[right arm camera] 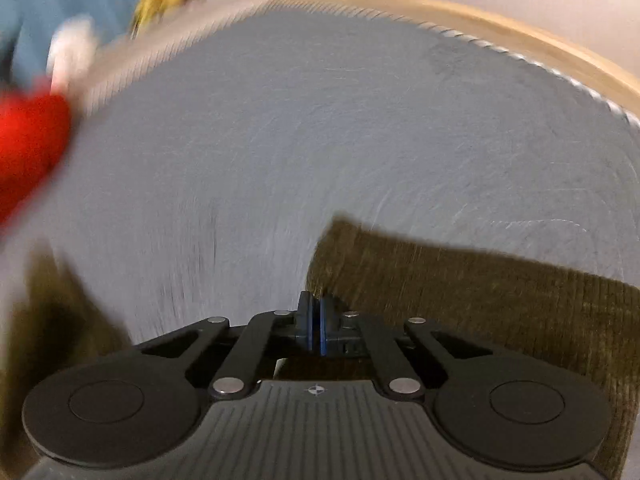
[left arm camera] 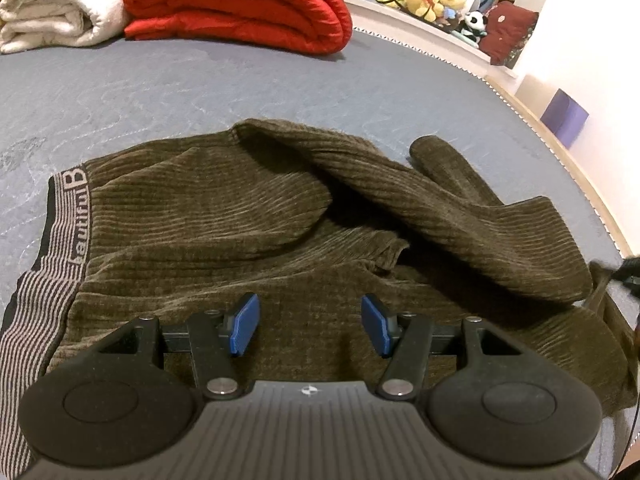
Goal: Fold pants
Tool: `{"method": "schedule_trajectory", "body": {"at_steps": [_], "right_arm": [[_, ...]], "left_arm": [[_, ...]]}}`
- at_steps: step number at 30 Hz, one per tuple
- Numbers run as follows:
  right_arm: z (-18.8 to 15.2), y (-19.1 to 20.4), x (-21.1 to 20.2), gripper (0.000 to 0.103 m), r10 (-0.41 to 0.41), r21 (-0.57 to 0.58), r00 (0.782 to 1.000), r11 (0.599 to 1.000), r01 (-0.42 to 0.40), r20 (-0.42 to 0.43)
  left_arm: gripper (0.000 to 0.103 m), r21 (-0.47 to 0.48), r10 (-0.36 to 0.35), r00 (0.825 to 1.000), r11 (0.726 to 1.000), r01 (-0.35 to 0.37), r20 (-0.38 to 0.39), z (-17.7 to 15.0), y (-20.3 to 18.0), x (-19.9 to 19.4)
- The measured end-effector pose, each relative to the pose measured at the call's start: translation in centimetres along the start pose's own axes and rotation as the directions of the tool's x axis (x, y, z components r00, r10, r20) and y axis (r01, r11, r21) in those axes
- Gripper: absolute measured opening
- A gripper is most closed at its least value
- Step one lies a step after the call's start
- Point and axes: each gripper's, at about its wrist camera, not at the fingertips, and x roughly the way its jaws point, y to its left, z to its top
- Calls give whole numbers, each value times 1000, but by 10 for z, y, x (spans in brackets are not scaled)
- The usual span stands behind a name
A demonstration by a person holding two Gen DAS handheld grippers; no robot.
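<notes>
Brown corduroy pants [left arm camera: 248,216] spread on a grey mattress [left arm camera: 160,92]; left gripper [left arm camera: 310,326] held released above them; right gripper [right arm camera: 316,330] clenched on a pant leg [right arm camera: 460,300].

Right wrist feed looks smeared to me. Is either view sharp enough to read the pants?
Left wrist view: sharp; the pants show their ribbing and waistband lettering, with fisheye bending at the edges. Right wrist view: motion-blurred throughout; only the right gripper reads crisply, the mattress streaked.

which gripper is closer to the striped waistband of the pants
Left. The left gripper hovers open over the pants, with the waistband just to its left. The right gripper is shut at a pant-leg edge; no waistband shows in its blurred view.
</notes>
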Motion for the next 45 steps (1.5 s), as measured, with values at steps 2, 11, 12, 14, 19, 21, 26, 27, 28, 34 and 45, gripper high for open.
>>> {"method": "schedule_trajectory", "body": {"at_steps": [2,11,12,14,19,21,26,27,28,34,45], "right_arm": [[20,-15,-19,2,-57,23,979,998,54,197],[36,-75,6,6,-144,199,923,977,76,356],[36,-73,6,9,-134,193,925,979,68,355],[39,-74,3,42,-76,178,944,984,18,321],[37,-88,-34,73,-131,135,918,987,85,375],[37,-111,-47,73,-198,191,907,972,134,372],[15,-174,-61,73,-435,420,875,849,321,211],[9,-184,-59,73,-420,445,892,839,311,169],[5,-190,-54,73,-378,454,916,846,281,137],[-7,-162,-20,37,-233,171,970,960,220,63],[-14,-183,-102,12,-528,394,814,820,414,243]], "left_arm": [[62,6,-5,1000,1000,5,-1,0,-1,0],[62,-3,-16,1000,1000,16,-10,-1,3,0],[62,1,-17,1000,1000,17,-8,-1,2,-1],[62,5,-22,1000,1000,22,-9,-2,1,-3],[65,8,-32,999,999,32,-3,-4,1,-9],[66,8,-38,999,999,38,5,-4,0,-13],[67,22,-47,999,999,47,12,-7,-4,-20],[67,23,-47,999,999,46,12,-7,-4,-20],[67,24,-44,999,999,44,12,-8,-5,-21],[67,14,-12,1000,1000,12,10,-12,-1,-21],[67,-27,16,1000,1000,-16,15,-11,12,-33]]}}
